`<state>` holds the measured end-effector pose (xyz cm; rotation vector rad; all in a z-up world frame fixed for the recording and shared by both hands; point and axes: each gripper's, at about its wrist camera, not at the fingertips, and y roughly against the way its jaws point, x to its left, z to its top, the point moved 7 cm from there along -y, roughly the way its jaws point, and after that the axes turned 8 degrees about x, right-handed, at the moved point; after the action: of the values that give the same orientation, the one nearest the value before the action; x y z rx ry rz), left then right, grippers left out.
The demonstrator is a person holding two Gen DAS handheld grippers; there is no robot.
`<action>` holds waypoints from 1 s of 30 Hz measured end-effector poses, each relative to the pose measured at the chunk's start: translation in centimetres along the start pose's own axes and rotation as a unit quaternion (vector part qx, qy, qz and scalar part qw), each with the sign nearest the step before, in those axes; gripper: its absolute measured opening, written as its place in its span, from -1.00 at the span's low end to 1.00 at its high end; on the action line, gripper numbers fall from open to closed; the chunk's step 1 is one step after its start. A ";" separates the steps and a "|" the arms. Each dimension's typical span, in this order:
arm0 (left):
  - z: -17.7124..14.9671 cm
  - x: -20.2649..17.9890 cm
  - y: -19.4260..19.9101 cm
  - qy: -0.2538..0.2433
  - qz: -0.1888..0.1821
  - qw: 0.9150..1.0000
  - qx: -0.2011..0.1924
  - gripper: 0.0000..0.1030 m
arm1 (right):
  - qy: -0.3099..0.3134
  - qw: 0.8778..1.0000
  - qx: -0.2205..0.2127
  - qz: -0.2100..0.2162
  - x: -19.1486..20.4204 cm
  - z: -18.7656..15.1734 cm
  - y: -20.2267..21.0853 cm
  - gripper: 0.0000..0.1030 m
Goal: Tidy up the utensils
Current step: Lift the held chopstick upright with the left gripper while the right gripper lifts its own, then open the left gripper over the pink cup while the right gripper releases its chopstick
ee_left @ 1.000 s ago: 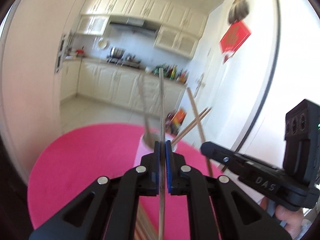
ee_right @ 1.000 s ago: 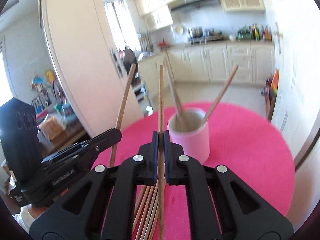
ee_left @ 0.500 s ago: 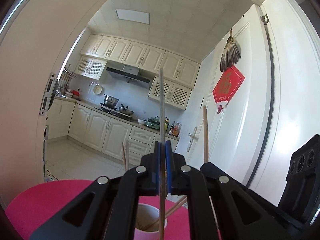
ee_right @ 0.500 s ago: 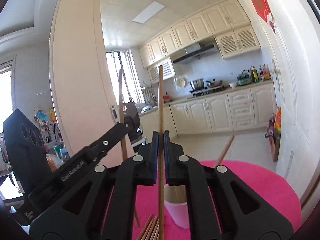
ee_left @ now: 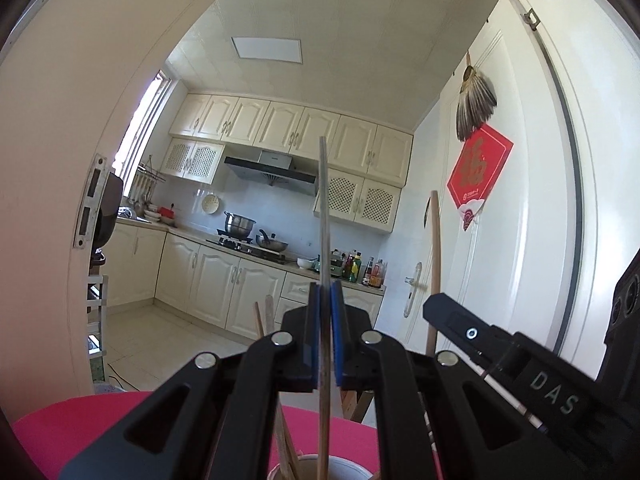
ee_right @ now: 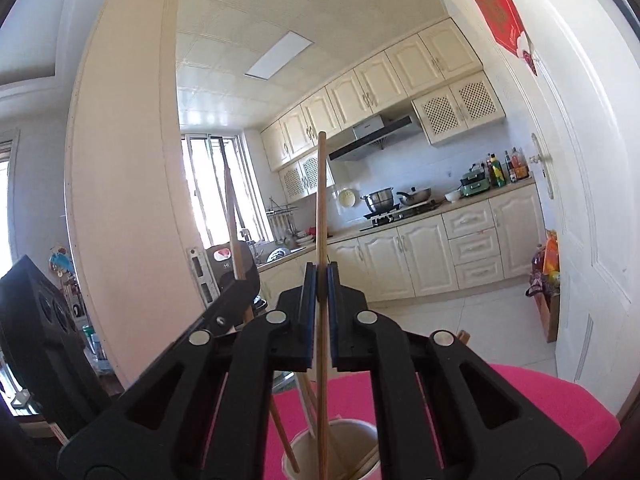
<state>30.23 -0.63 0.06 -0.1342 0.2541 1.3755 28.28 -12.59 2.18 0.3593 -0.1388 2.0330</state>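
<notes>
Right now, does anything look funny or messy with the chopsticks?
Nothing is spilled or broken. The chopsticks already in the cup lean in different directions and cross each other instead of standing neatly. The left gripper pinches a grey chopstick upright, and the right gripper pinches a wooden chopstick upright, both over the cup.

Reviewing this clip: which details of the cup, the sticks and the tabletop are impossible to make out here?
- Left wrist view: most of the cup is cut off by the bottom edge and hidden behind the left gripper.
- Right wrist view: the lower end of the chopstick sinks inside the cup; whether it touches bottom is hidden.
- Both views: the pink table nearest the person is masked by gripper bodies.
</notes>
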 end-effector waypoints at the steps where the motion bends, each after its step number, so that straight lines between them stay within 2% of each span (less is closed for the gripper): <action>1: -0.4 0.2 -0.4 0.001 0.002 1.000 0.007 -0.88 | 0.002 1.000 -0.001 -0.002 0.1 -0.1 -0.1 -0.89; 14: -3.7 1.5 -1.7 -0.014 0.022 0.996 0.080 -0.88 | 0.042 0.999 -0.005 -0.025 0.5 -1.4 -0.7 -0.89; 27: -4.8 2.2 0.2 -0.018 0.028 0.992 0.118 -0.86 | 0.056 0.998 0.023 -0.031 0.7 -2.5 1.0 -0.89; 28: -4.8 2.3 0.4 -0.016 0.029 0.992 0.119 -0.77 | 0.059 0.997 0.026 -0.033 0.7 -2.6 1.2 -0.89; 29: -4.8 2.3 0.5 -0.015 0.029 0.992 0.120 -0.59 | 0.060 0.997 0.029 -0.034 0.8 -2.8 1.2 -0.89; 30: -4.7 2.3 0.8 -0.016 0.032 0.992 0.119 -0.56 | 0.061 0.997 0.030 -0.037 0.7 -3.0 1.4 -0.88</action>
<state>29.32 0.55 -5.05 0.0948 0.3968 1.3992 26.18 -11.87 -0.31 0.2733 0.0104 1.9832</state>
